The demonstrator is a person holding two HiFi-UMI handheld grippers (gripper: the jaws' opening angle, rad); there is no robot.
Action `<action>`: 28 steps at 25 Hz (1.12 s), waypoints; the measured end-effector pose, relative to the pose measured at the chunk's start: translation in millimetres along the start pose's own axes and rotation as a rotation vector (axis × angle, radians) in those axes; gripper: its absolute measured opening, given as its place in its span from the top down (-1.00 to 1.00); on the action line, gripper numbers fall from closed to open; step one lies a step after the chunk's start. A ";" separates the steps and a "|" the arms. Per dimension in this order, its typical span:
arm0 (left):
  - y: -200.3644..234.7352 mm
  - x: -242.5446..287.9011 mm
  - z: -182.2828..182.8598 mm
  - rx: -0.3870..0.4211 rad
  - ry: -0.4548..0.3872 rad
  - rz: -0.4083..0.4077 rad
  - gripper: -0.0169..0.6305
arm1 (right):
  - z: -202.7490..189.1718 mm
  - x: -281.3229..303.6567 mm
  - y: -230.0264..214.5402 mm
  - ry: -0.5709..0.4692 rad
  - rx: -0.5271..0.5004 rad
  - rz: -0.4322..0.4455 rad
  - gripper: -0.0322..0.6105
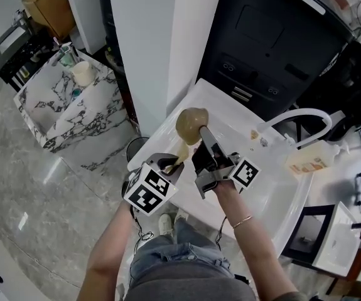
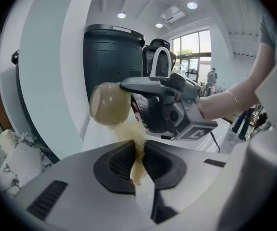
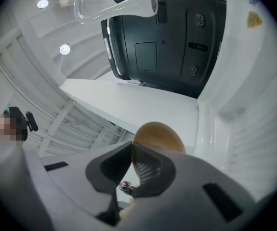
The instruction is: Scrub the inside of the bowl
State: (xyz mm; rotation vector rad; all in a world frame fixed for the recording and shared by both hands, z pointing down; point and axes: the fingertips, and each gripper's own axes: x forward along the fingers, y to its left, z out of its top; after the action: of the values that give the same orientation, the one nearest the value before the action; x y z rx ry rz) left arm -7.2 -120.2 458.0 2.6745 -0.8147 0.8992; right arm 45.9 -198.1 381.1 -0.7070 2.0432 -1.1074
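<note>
Head view: the right gripper (image 1: 200, 135) is clamped on the rim of the tan bowl (image 1: 191, 124) and holds it in the air over the left end of the white sink (image 1: 274, 190). The left gripper (image 1: 171, 163) is just below.

Left gripper view: its jaws pinch a fibrous scrubber (image 2: 137, 146), whose frayed tip brushes the bowl's outer underside. Best swing the tip round to the mouth and press on the inner wall.

Right gripper view: the jaws are closed tight on the rim. Hold firm against the scrubbing push.

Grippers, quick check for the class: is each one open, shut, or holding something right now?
Left gripper: shut on the scrubber.
Right gripper: shut on the rim of the bowl.
</note>
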 end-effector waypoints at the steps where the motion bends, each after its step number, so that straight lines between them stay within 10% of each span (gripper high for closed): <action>1: 5.2 -4.6 1.7 -0.004 -0.012 0.027 0.81 | 1.6 -0.9 -4.5 -0.003 -0.012 -0.020 0.83; 8: 31.9 -31.6 55.0 0.022 -0.182 0.199 0.81 | -3.5 -0.3 -4.7 0.027 -0.068 -0.045 0.83; 28: -21.0 -17.8 61.4 0.078 -0.167 -0.026 0.81 | -2.1 -8.5 -12.4 0.053 -0.083 -0.049 0.83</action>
State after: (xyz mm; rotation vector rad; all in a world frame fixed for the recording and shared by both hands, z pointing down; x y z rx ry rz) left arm 23.2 -116.8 398.1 2.8518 -0.7923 0.7237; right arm 51.1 -196.9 395.3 -0.7804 2.1375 -1.0840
